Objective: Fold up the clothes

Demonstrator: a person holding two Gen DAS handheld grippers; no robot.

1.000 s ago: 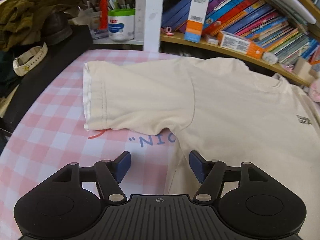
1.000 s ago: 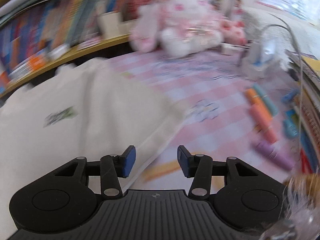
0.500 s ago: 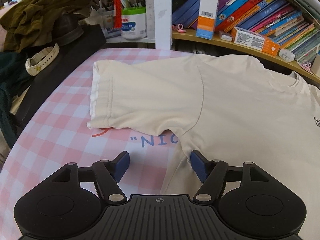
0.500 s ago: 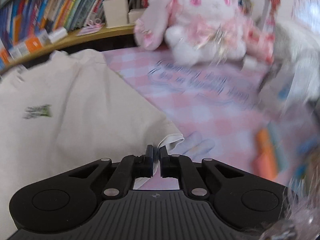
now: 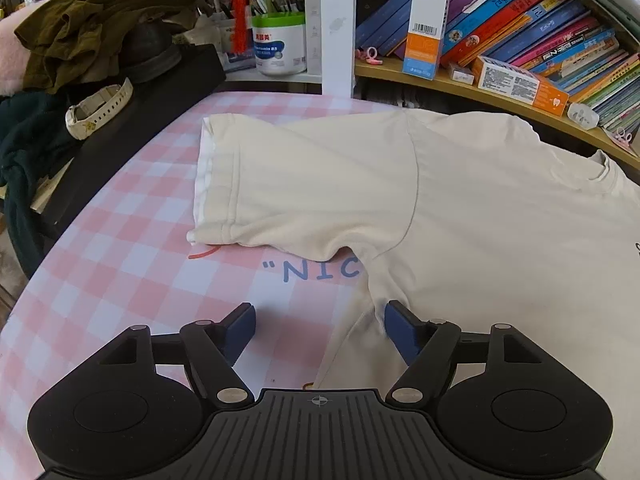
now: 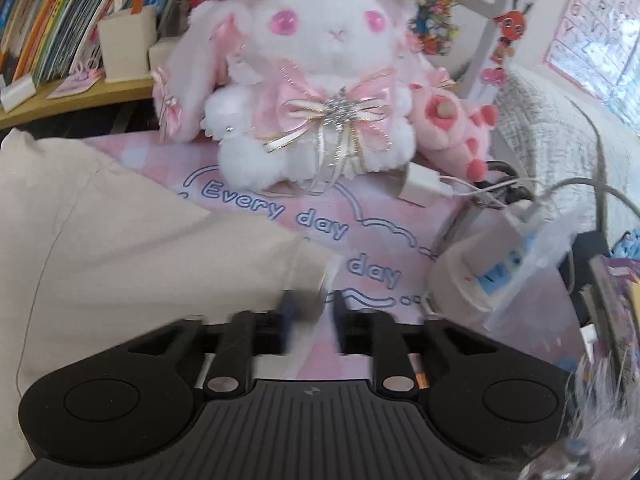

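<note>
Left gripper point(image 5: 320, 326) hovers at the cream T-shirt point(image 5: 500, 220) armpit, jaws opening, nothing pinched; right gripper point(image 6: 310, 314) at the T-shirt's sleeve edge, jaws opening, gripping nothing.

**Left view: jaws widening at the shirt's side**

Left hand-held gripper point(image 5: 318, 326) low over pink-checked tabletop point(image 5: 100, 280), jaws opening. Cream T-shirt point(image 5: 480, 220) flat ahead; its side edge lies between the pads, touching the right pad. Sleeve spread ahead-left. Bookshelf point(image 5: 500, 96) beyond.
</note>
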